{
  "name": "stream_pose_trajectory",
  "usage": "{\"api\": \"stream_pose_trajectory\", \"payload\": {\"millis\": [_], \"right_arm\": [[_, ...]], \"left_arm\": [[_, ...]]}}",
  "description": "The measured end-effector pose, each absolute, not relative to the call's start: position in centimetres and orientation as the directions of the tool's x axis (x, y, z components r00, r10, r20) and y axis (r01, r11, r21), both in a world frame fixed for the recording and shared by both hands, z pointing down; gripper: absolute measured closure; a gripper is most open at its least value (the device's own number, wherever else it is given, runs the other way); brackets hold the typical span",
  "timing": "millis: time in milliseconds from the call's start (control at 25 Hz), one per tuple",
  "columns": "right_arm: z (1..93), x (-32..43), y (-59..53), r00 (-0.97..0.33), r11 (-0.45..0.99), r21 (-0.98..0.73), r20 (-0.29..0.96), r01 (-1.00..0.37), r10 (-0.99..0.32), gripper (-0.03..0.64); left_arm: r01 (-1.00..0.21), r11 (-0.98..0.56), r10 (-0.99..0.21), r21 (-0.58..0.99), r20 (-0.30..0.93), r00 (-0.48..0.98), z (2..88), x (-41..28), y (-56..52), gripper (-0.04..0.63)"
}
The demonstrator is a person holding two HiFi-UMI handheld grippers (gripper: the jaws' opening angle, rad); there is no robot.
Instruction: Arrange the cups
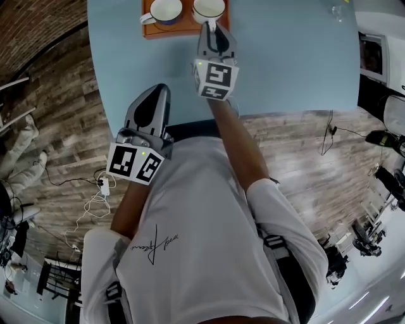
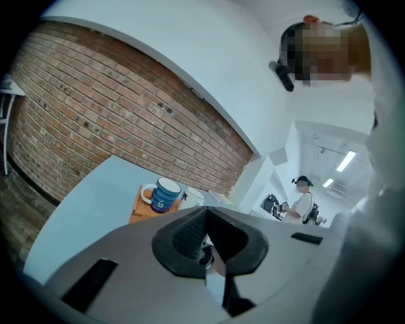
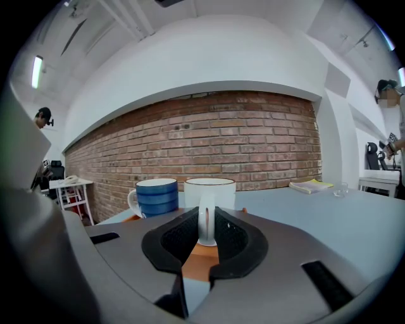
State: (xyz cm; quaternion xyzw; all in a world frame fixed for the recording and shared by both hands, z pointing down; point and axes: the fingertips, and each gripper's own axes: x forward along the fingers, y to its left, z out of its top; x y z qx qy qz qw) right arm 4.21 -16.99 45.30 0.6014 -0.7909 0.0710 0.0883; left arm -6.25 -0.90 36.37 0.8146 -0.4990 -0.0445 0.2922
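Right hand-held gripper (image 1: 213,33): clamped on the handle of the white cup (image 3: 209,190). That cup sits on the orange tray (image 1: 152,30), far on the bench (image 1: 285,57), right of the blue cup (image 1: 166,9). Left hand-held gripper (image 1: 154,95): jaws together, empty, at the bench's near edge.

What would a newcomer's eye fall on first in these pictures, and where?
The right gripper, its jaws closed on the handle of a white ceramic mug, on the far side of the pale blue table. Next to it on the flat orange tray stands a blue striped mug. The left gripper hangs shut and empty at the table's near edge.
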Motion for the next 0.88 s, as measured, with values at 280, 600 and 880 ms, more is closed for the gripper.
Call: {"api": "stream_pose_trajectory", "payload": {"millis": [280, 600, 880], "right_arm": [[45.7, 4.07, -16.78, -0.26, 0.267, 0.007, 0.204, -0.964, -0.944, 0.554], [45.86, 3.93, -16.43, -0.24, 0.249, 0.018, 0.208, -0.968, -0.948, 0.554], [45.7, 3.85, -16.66, -0.156, 0.163, 0.025, 0.186, -0.986, -0.97, 0.554]], "left_arm": [[-0.783, -0.331, -0.836, 0.527, 0.221, 0.502, 36.58, -6.19, -0.93, 0.586], [-0.782, -0.331, -0.836, 0.529, 0.219, 0.502, 36.44, -6.22, -0.79, 0.587], [-0.789, -0.317, -0.841, 0.526, 0.23, 0.491, 36.59, -6.78, -0.46, 0.586]]}}
